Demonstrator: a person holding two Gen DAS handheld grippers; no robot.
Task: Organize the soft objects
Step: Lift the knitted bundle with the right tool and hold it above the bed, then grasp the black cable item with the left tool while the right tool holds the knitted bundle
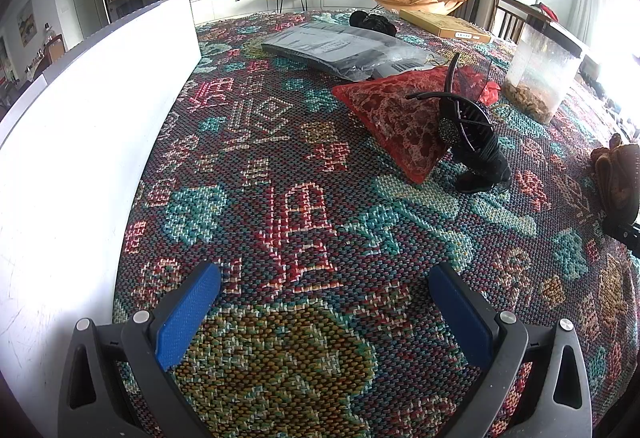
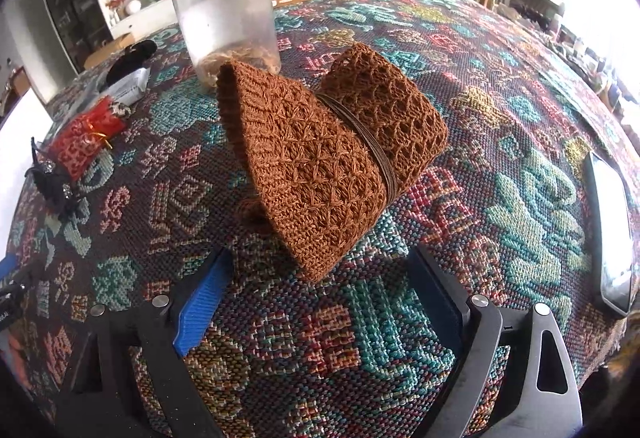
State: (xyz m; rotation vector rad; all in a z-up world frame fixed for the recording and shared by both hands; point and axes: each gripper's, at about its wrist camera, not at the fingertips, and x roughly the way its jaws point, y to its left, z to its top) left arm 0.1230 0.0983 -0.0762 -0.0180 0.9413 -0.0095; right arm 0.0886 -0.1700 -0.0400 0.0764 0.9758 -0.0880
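The left gripper (image 1: 325, 290) sits at the bottom of its frame, jaws spread wide with nothing between them, only the patterned cloth (image 1: 280, 173) beneath. Right of centre lies a red pouch (image 1: 394, 117), with a black hair clip (image 1: 470, 141) against its right edge. Above them, a grey plastic bag (image 1: 344, 49) lies flat, and a black bundle (image 1: 372, 22) sits just beyond it. A clear jar (image 1: 542, 73) with a black lid stands at the upper right, brown stuff in its bottom. A white board (image 1: 92, 109) runs along the left side. At the far right edge part of the brown knit (image 1: 616, 177) shows.

In the right wrist view, the right gripper (image 2: 320, 270) is also wide open and holds nothing. The brown knit (image 2: 320, 153), bound round the middle with a thin band, lies in the centre of the frame just ahead of the fingertips; its near corner reaches between them, touching neither. The jar (image 2: 228, 13) stands behind it, upper left of centre. The pouch (image 2: 86, 141) and clip (image 2: 52, 177) are at the left. A phone (image 2: 612, 230) lies at the right edge.
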